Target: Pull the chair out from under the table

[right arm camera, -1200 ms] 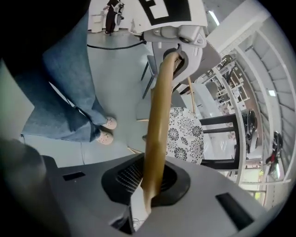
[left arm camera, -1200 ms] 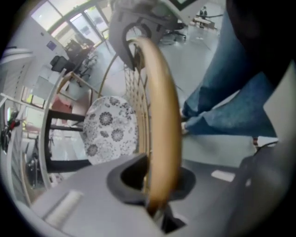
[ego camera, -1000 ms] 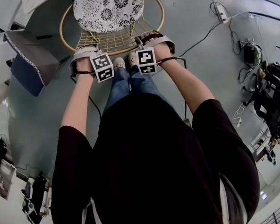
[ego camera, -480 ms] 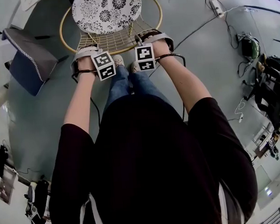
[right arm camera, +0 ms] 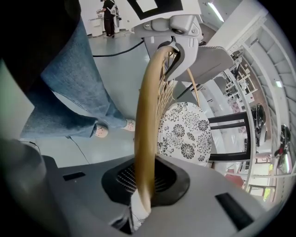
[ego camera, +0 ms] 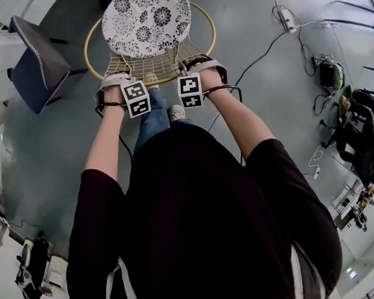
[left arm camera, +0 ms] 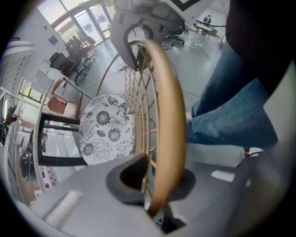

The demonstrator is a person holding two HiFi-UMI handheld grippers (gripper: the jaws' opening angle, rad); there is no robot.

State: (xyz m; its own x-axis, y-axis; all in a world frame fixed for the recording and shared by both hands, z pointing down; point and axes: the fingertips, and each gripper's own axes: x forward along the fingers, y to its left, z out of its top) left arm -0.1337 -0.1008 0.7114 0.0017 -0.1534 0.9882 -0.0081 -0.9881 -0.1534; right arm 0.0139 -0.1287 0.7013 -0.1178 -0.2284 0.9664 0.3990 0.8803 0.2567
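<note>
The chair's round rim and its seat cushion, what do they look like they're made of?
The rim looks like metal tube, smooth and evenly curved, with a satin gold finish, though painted or coated is possible. The seat cushion looks like fabric: matte white with a black floral print.

A: Entry, chair (ego camera: 150, 61): change noted?
B: Drawn nearer by left gripper (ego camera: 115, 80) and right gripper (ego camera: 199, 64). Patterned cushion (ego camera: 145, 22), formerly cut off at the far edge, now wholly shown. One shoe (ego camera: 177, 111) set back.

The person wears a black short-sleeved top (ego camera: 203, 208), blue jeans (ego camera: 148, 121) — and pale shoes (ego camera: 177, 112).
</note>
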